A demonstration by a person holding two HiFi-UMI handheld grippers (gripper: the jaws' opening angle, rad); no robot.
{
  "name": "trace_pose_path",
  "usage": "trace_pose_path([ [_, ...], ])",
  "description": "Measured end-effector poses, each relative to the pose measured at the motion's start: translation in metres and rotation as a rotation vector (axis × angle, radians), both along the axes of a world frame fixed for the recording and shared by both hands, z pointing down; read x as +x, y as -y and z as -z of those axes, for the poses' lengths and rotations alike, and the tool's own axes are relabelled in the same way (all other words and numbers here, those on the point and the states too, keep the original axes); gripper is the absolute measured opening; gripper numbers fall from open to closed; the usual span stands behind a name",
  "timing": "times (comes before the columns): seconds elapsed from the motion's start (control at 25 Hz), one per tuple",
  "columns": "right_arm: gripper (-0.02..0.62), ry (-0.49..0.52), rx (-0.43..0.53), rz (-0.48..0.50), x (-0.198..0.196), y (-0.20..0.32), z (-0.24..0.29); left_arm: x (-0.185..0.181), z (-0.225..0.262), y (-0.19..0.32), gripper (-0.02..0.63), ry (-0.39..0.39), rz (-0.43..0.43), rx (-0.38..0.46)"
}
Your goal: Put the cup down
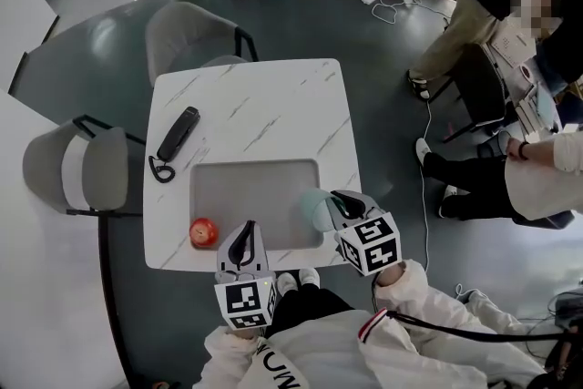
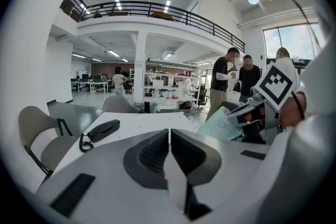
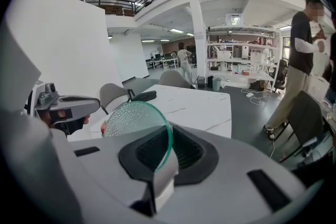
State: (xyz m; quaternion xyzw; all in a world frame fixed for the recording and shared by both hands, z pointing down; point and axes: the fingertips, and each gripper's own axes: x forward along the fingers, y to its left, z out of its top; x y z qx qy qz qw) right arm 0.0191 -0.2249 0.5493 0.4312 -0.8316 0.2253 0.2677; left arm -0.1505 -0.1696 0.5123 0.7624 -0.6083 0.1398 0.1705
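A pale green, bumpy glass cup (image 1: 314,209) hangs over the front right corner of the grey mat (image 1: 255,182) on the white marble table (image 1: 273,100). My right gripper (image 1: 339,207) is shut on the cup's rim. In the right gripper view the cup (image 3: 131,119) tilts to the left, its edge pinched between the jaws of that gripper (image 3: 169,147). My left gripper (image 1: 241,241) sits at the table's front edge, shut and empty; in its own view its gripper (image 2: 169,136) has the jaws closed together, with the cup (image 2: 226,124) off to the right.
A red apple (image 1: 203,232) lies just left of the mat's front corner, close to my left gripper. A black phone handset (image 1: 178,135) with a cord rests at the table's left. Grey chairs (image 1: 86,168) stand left and behind. People stand and sit at the right.
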Motion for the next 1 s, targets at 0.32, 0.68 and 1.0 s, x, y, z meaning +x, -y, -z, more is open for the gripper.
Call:
trace_pose_path([
  [0.32,0.026,-0.092,-0.038,0.032,0.001,0.032,-0.040,-0.005,-0.020,0.021,0.023,0.018,0.007,-0.009],
  [0.68,0.028,-0.159,-0.074,0.075,-0.004,0.061,-0.065,-0.002,-0.049,0.043,0.023,0.037,-0.007,-0.058],
  [1.0,0.027,-0.223,-0.110,0.127,-0.010,0.086,-0.085,0.001,-0.066,0.056,0.023,0.032,-0.012,-0.082],
])
